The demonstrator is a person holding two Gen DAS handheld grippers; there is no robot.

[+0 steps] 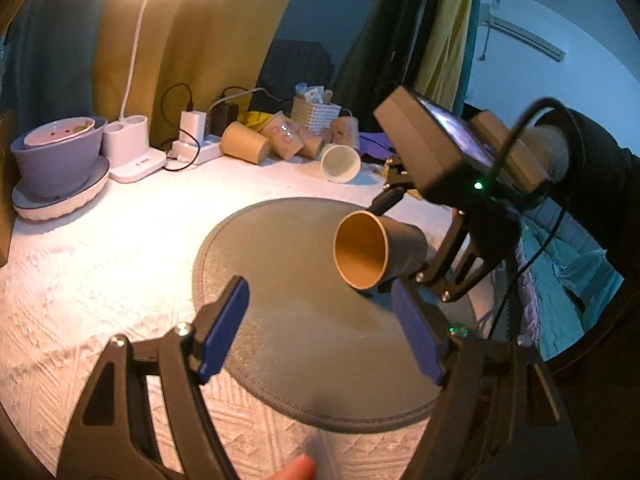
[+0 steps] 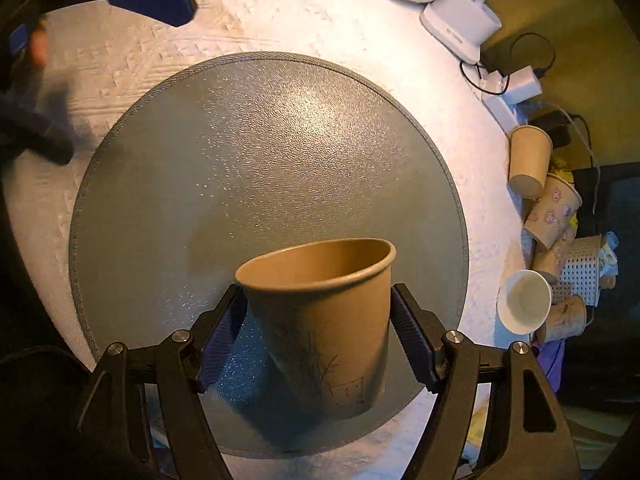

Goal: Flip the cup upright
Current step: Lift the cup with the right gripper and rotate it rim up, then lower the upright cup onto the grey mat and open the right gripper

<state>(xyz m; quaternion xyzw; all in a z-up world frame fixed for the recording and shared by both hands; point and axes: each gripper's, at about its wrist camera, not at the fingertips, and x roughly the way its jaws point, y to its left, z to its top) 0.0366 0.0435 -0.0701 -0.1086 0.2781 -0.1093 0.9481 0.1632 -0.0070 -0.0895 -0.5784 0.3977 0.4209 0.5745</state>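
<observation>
A brown paper cup [image 2: 324, 320] is held between my right gripper's blue pads [image 2: 412, 344], tilted, its open mouth facing away, above the round grey mat [image 2: 248, 152]. In the left wrist view the same cup [image 1: 372, 252] hangs sideways over the mat [image 1: 296, 320], mouth toward the camera, with the right gripper [image 1: 400, 240] behind it. My left gripper [image 1: 320, 328] is open and empty over the mat's near side, left of the cup. Its blue pad also shows in the right wrist view [image 2: 148, 0].
A pile of paper cups [image 1: 280, 140] and a white cup [image 1: 340, 162] lie at the table's back with a white basket [image 1: 316, 114]. Stacked bowls [image 1: 60, 160], a lamp base [image 1: 132, 152] and chargers with cables [image 1: 192, 136] stand back left.
</observation>
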